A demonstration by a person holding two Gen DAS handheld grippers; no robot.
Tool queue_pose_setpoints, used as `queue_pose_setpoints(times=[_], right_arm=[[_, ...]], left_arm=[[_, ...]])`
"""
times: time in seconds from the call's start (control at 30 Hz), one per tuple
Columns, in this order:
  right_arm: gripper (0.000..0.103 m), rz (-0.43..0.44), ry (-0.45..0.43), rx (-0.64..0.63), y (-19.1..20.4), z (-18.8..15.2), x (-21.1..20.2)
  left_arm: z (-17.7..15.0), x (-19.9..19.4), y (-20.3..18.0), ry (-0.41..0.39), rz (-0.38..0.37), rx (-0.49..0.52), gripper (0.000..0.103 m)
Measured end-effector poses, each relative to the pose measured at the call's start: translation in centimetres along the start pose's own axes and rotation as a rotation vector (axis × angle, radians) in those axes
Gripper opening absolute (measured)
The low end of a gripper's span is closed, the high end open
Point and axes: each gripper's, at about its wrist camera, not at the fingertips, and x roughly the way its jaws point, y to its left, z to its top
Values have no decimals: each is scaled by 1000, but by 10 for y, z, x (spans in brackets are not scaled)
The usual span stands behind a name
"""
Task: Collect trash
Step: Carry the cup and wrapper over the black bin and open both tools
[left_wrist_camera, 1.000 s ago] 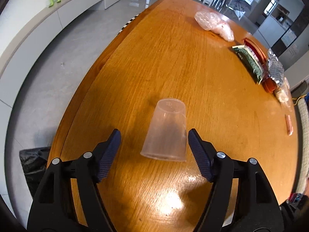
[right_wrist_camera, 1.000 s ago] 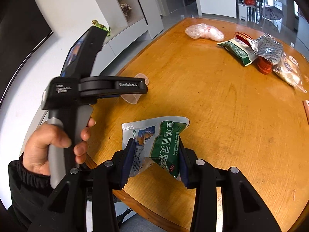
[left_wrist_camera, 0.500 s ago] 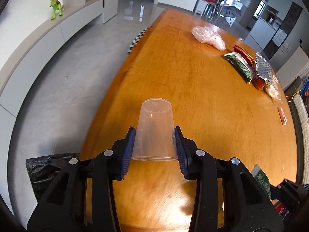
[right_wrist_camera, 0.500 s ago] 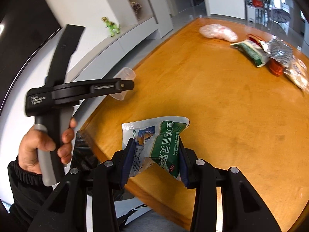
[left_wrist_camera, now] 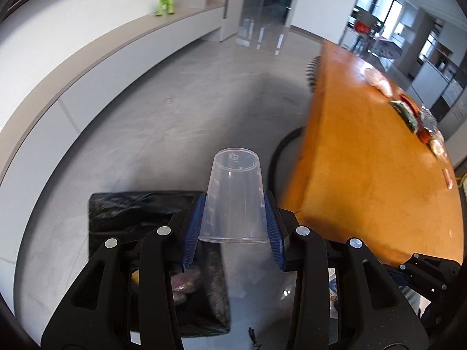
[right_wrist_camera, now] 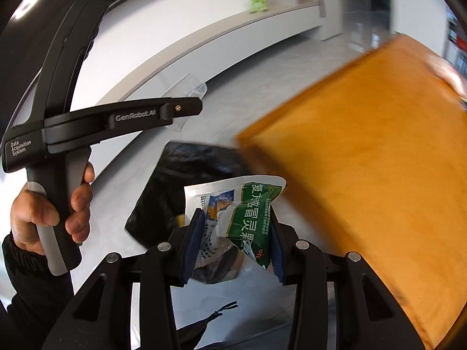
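**A:** While both loads hang clear of the table (left_wrist_camera: 364,157), I log the step as carry-to-bin. The left gripper (left_wrist_camera: 235,227) is clamped on the clear plastic cup (left_wrist_camera: 233,195), blue pads pressing its two sides near the rim. The right gripper (right_wrist_camera: 233,242) is clamped on the green-and-white sachet (right_wrist_camera: 236,210), which is crumpled between its pads.

**B:** Where does each sit relative to the black bin bag (left_wrist_camera: 131,213)?

**A:** In the left wrist view the cup is over the floor, left of the table edge, with the bag's open mouth just below and to the near left. In the right wrist view the sachet hangs above the bag (right_wrist_camera: 181,186), table to the right. The person's hand (right_wrist_camera: 49,213) holding the left tool shows at left.

**B:** Orientation of the cup?

**A:** Base points away from the gripper, toward the far floor; open rim faces back toward the camera. Long axis runs along the fingers, tilted downward. The sachet's long side stands roughly up out of the jaws, top corner fanning to the far right.

**B:** Next move?

**A:** My judgement: bring each load squarely over the bag's mouth, then part the jaws. The cup is light and slick, so it should drop freely; the sachet may cling to a pad. Bag contents only partly visible.
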Motion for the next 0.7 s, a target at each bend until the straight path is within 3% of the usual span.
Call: queue_pose_setpoints(times=[0.2,0.27,0.3,0.33,0.37,0.53,0.7], right_arm=[[44,48,83,-148,66,2,46],[55,87,121,-204,90,5,65],[63,86,136,-231,102,5,74],[77,64,135,-246,107,6,78],[79,44,122,-256,113,7,80],[79,36,96,-283,114,3,74],[79,51,82,-234,94,7,61]], left_arm=[[-37,-3,79,16,110,-144,40],[-49,0,109,32,131,-225,44],[-52,1,118,47,140,-258,51],[-56,4,132,70,166,-318,85],[-59,3,141,69,185,-362,97],[-62,2,163,57,193,-428,97],[-55,5,155,60,177,-409,97]])
